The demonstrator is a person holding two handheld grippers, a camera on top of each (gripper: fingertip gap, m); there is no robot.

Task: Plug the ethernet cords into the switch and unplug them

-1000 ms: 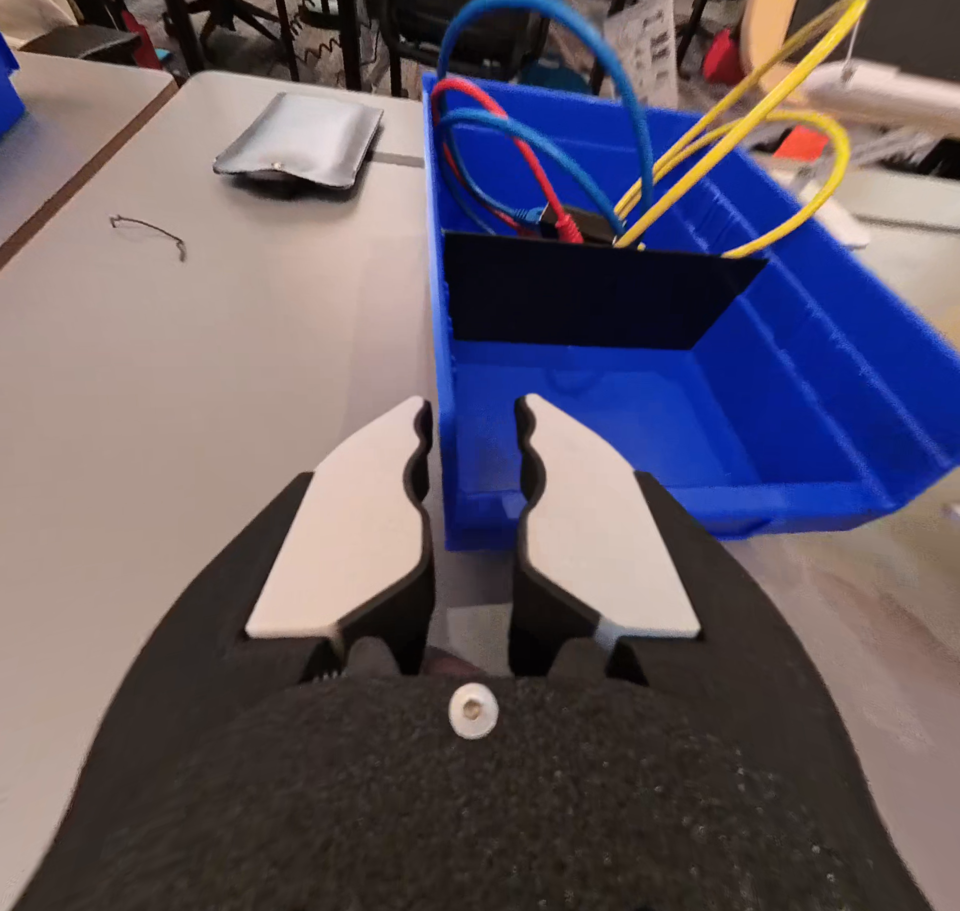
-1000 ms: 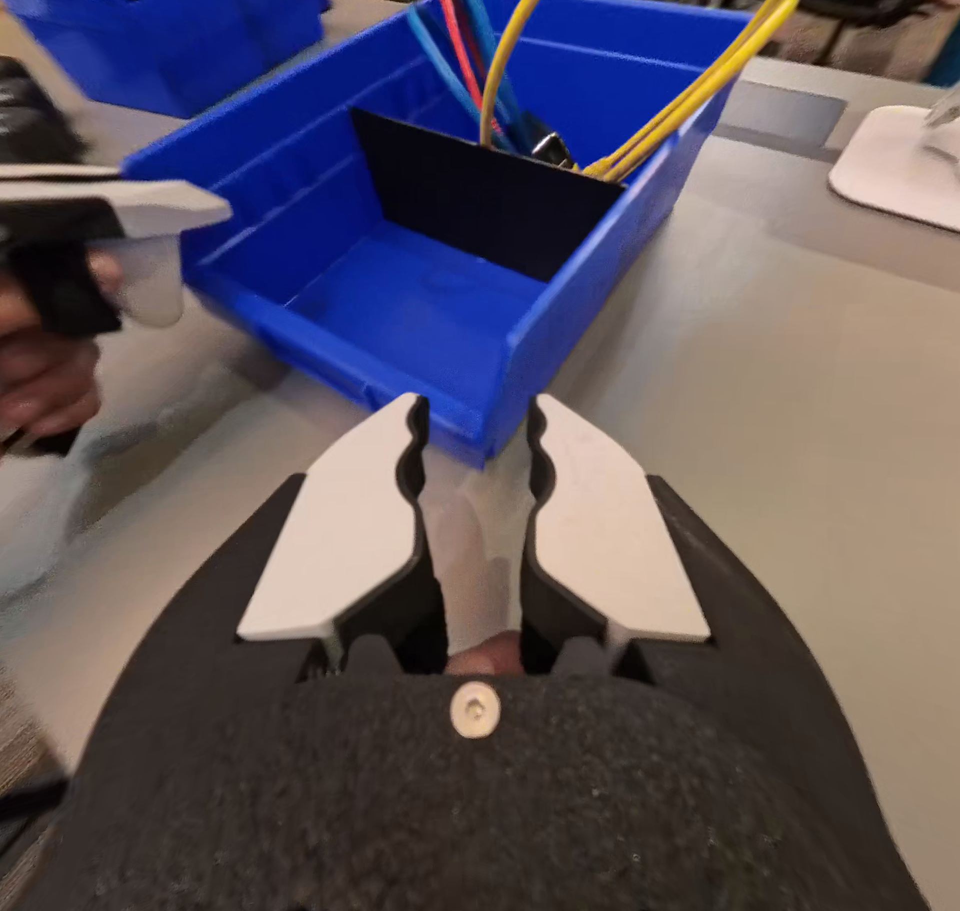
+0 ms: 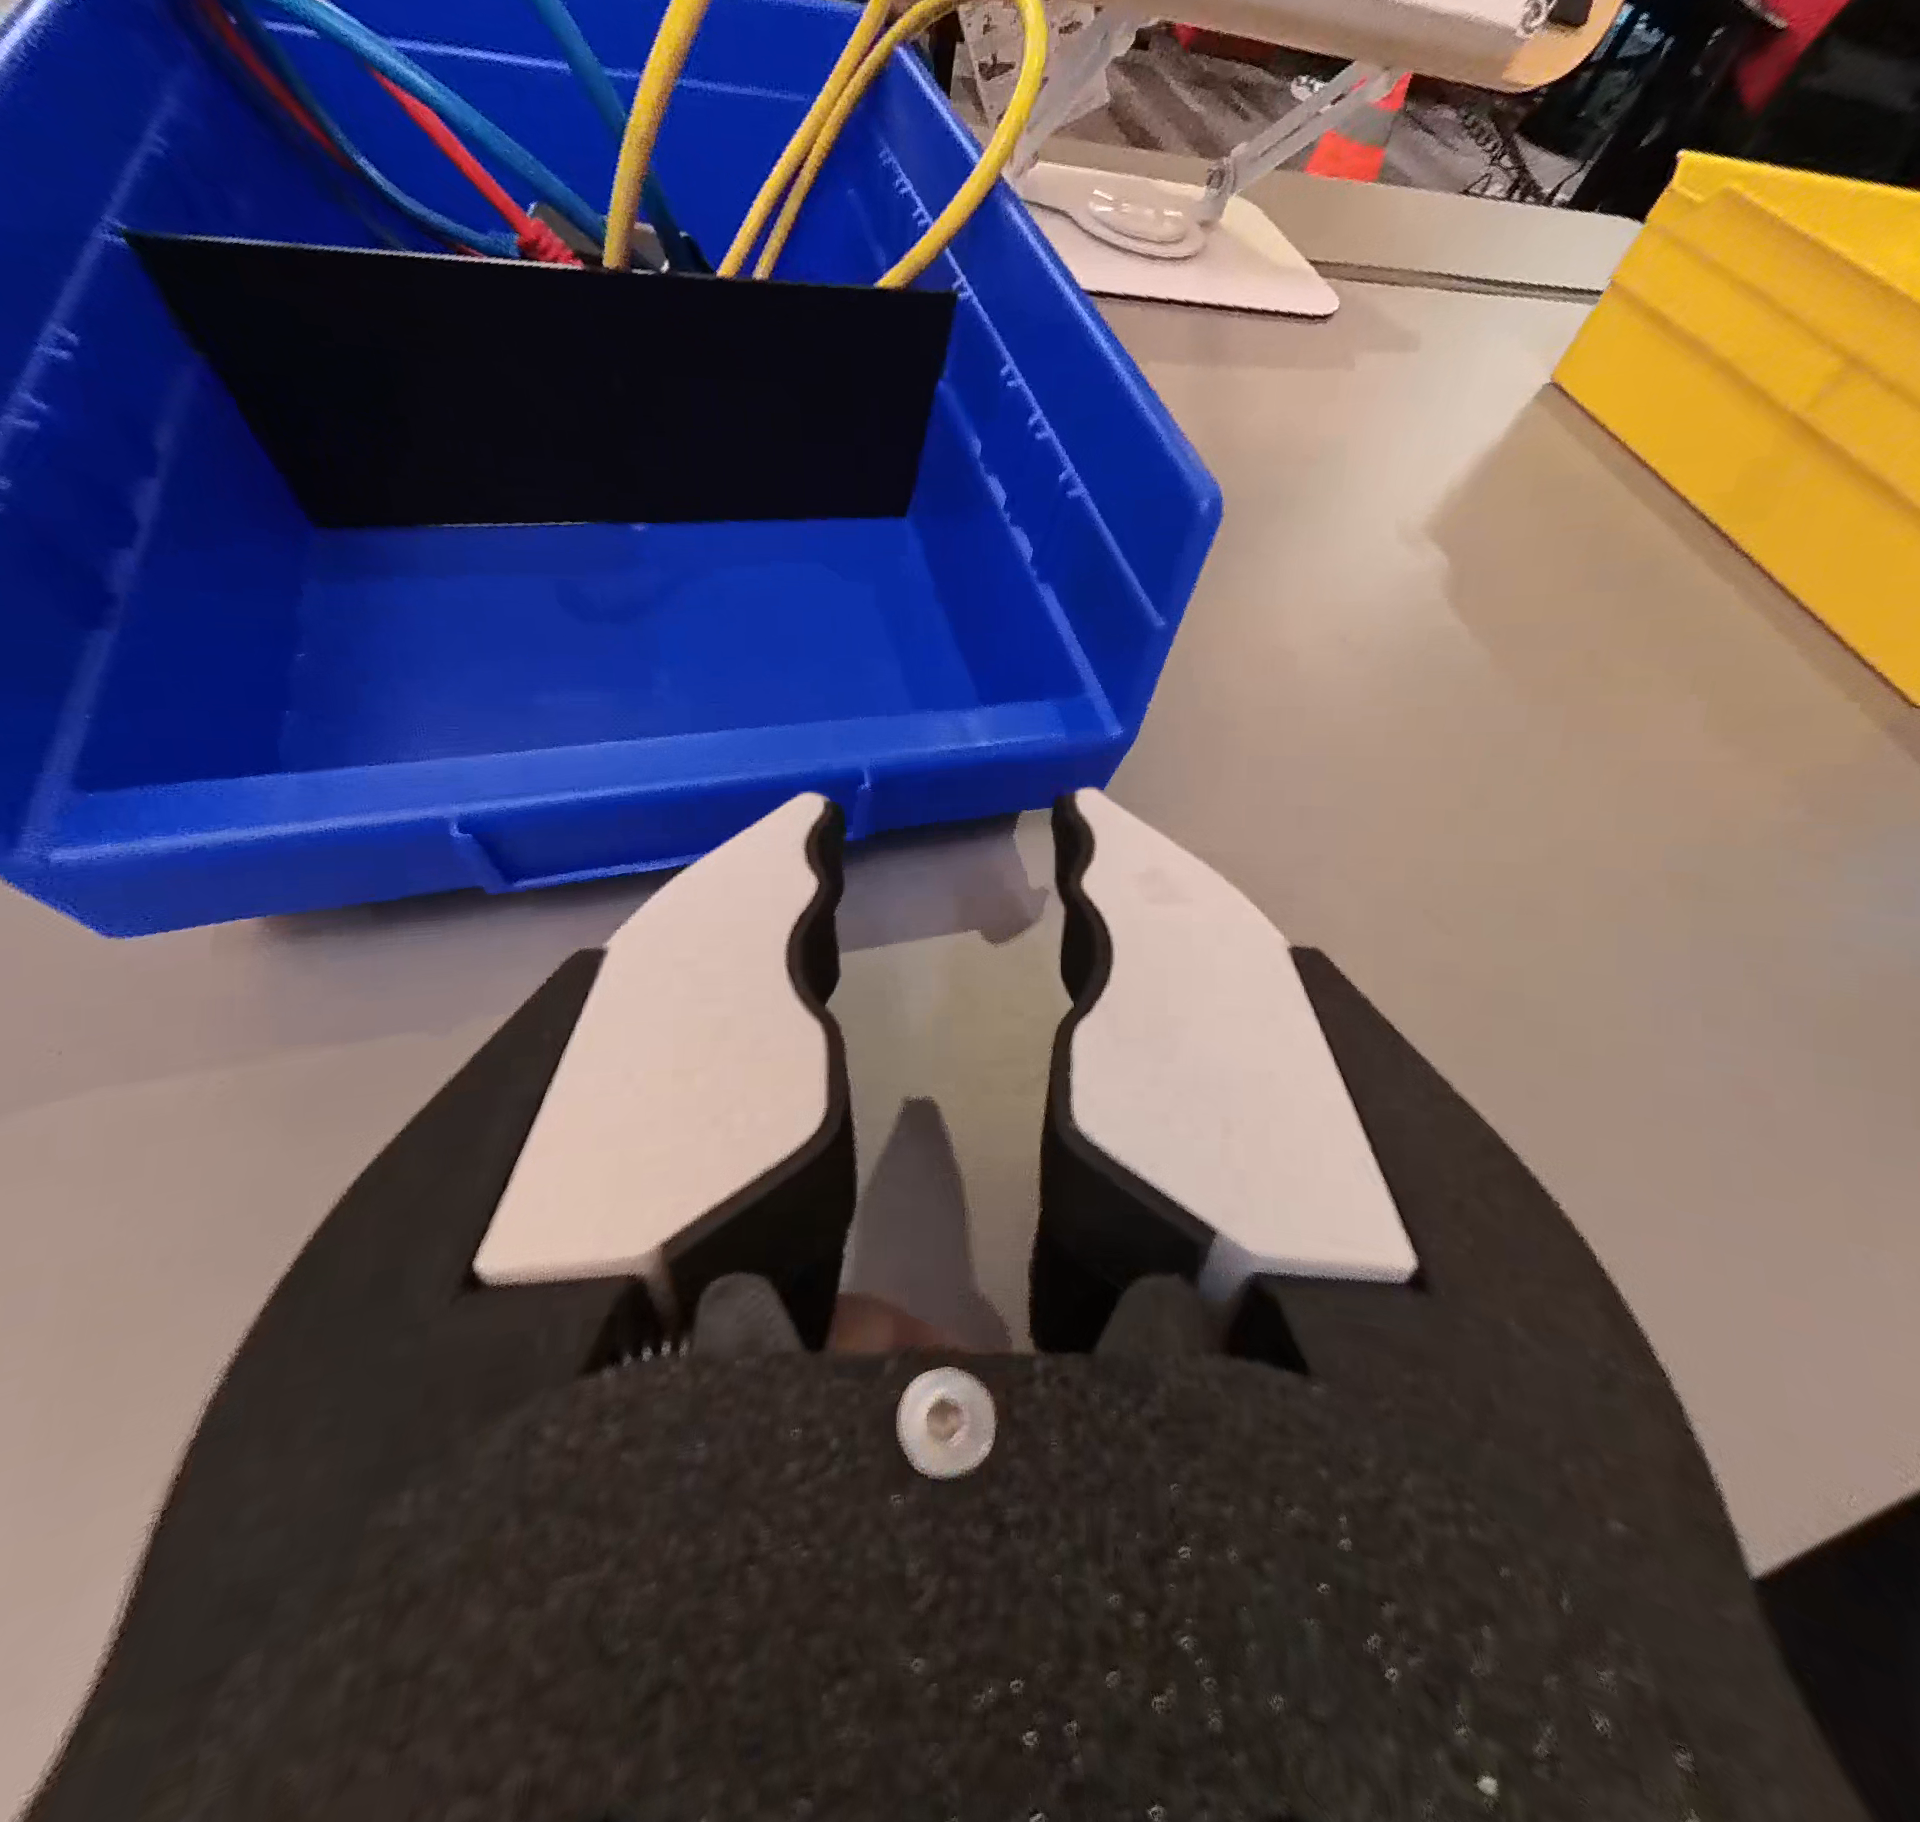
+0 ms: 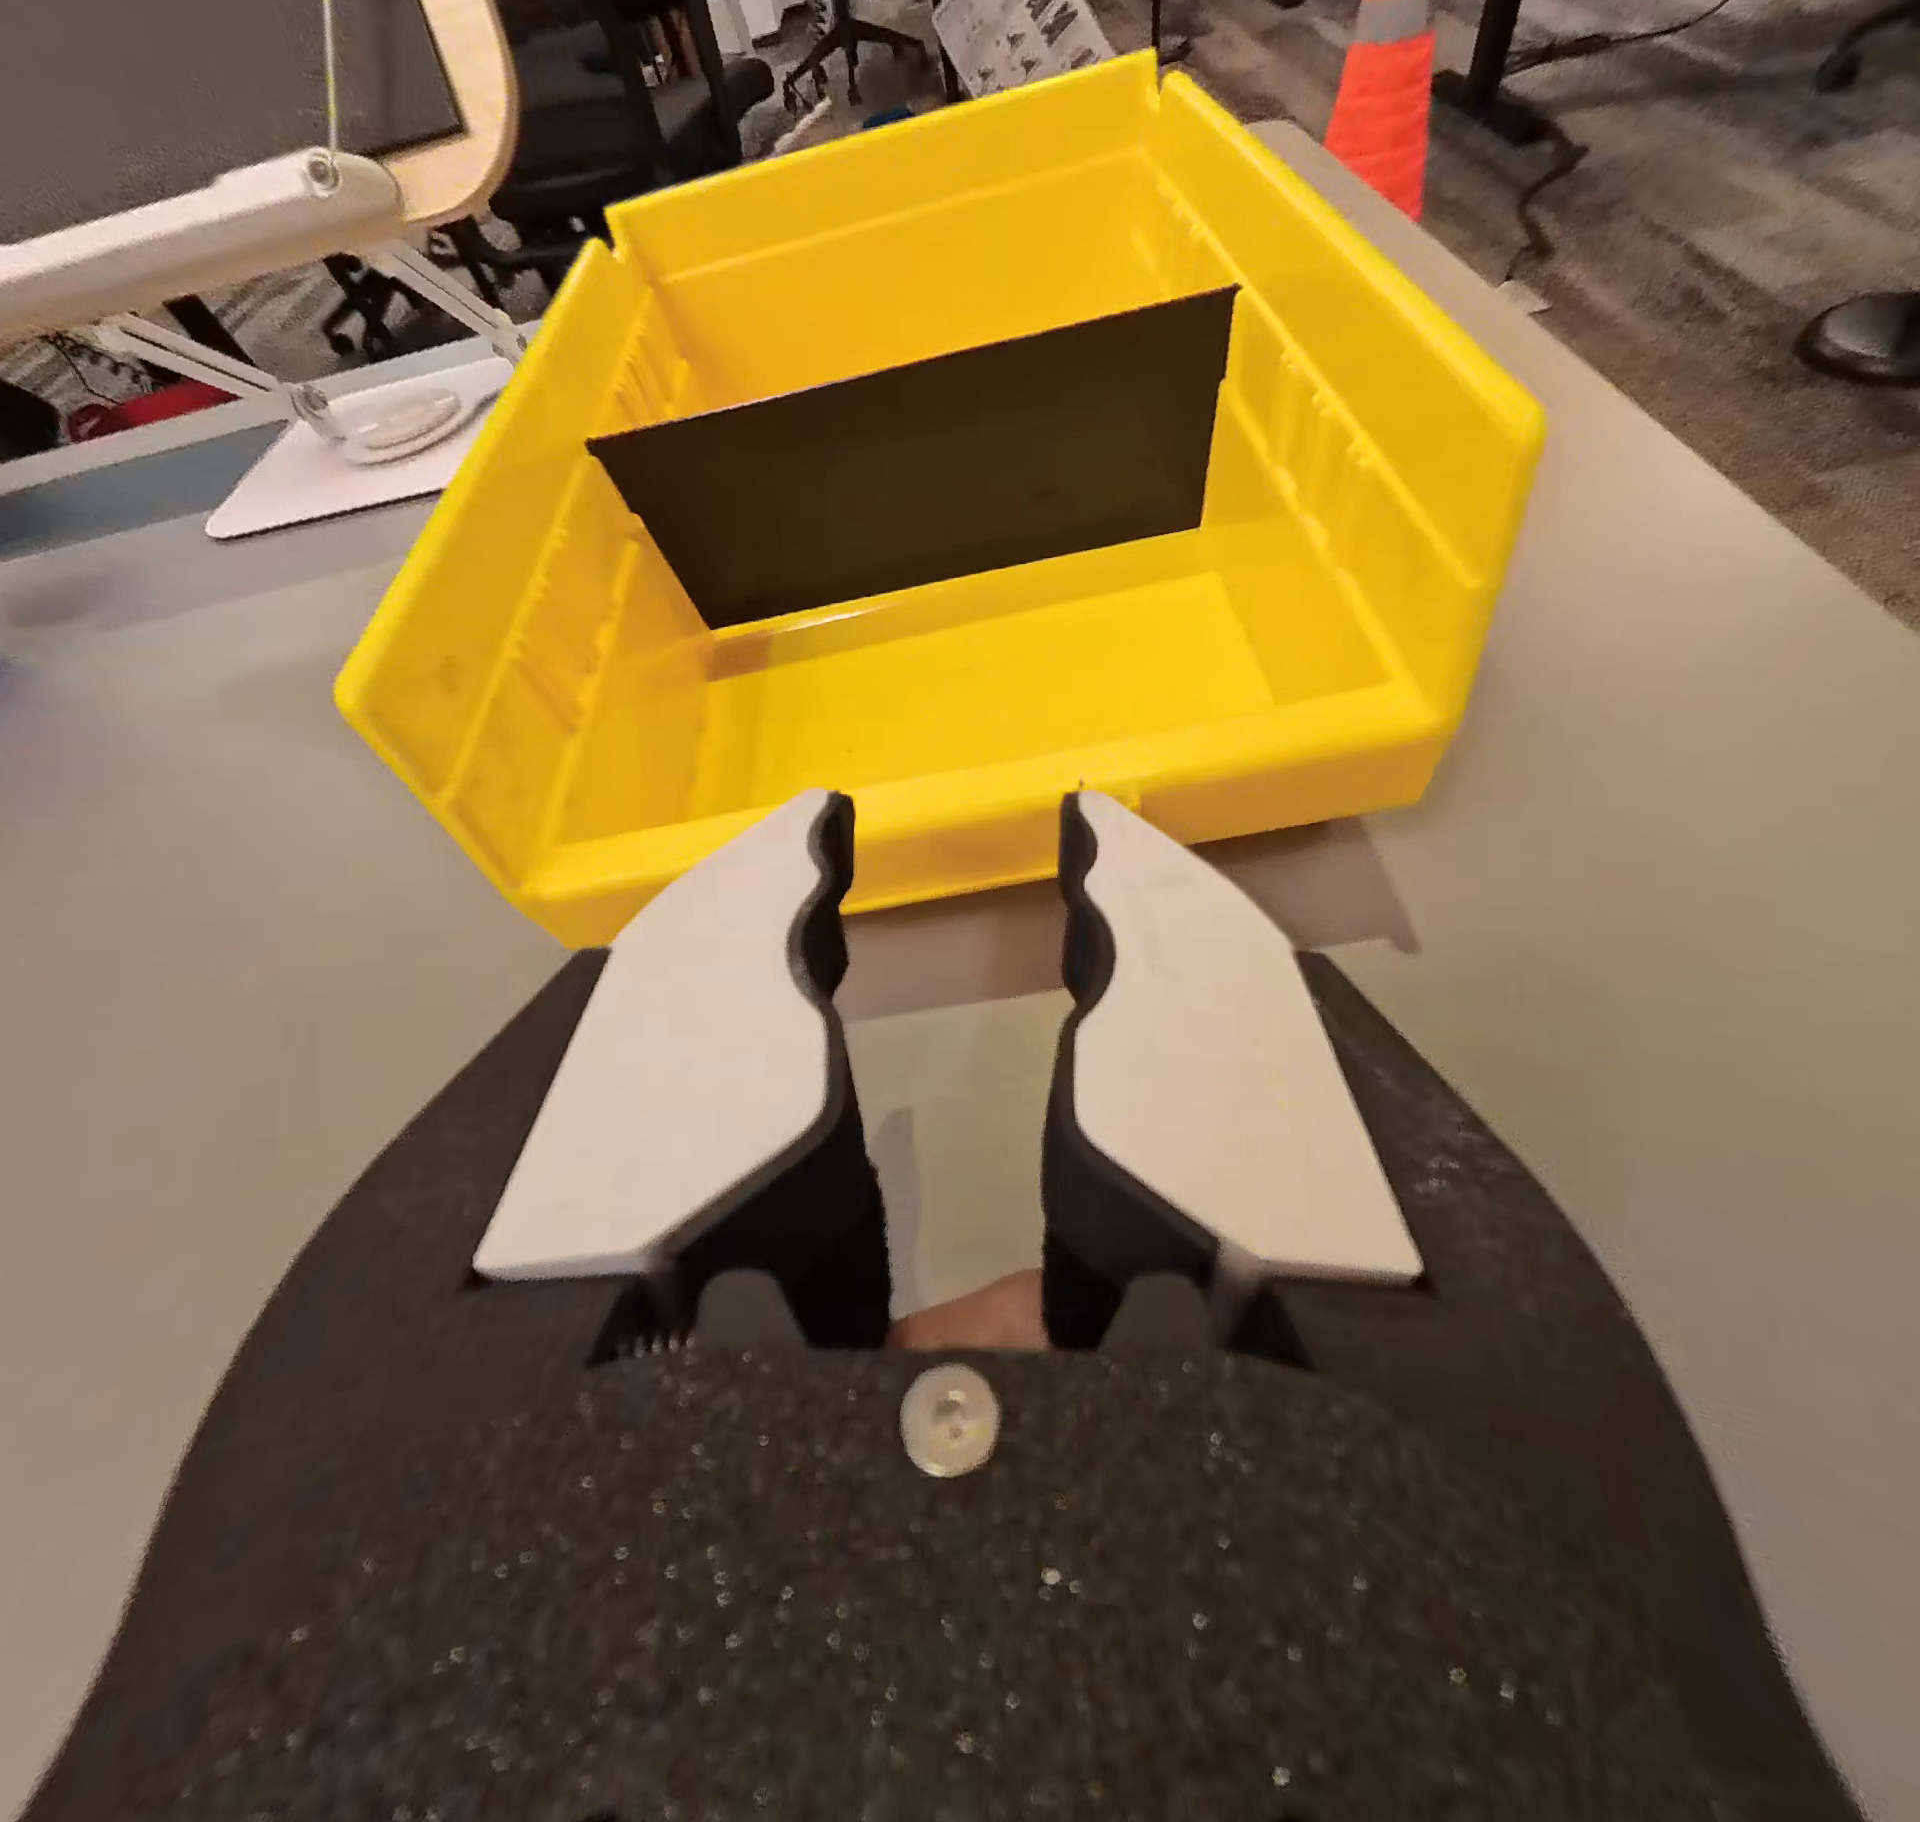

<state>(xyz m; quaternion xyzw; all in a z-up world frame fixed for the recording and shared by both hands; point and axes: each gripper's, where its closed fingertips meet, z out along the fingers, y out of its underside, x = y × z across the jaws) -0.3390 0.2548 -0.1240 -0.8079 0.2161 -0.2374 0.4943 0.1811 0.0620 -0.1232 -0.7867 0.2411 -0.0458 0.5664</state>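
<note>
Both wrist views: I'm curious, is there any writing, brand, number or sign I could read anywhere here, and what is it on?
Printed sheet behind the table: bears print and small drawings, too small and blurred to read.
Blue bin: no writing visible.
Yellow bin: no writing visible.
Orange cone: pale bands only, no text.
Nothing else legible in either view.

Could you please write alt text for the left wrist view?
The open, empty left gripper hovers before a blue bin on a grey table. Behind its black divider, yellow cords, blue cords and a red cord rise.
</note>
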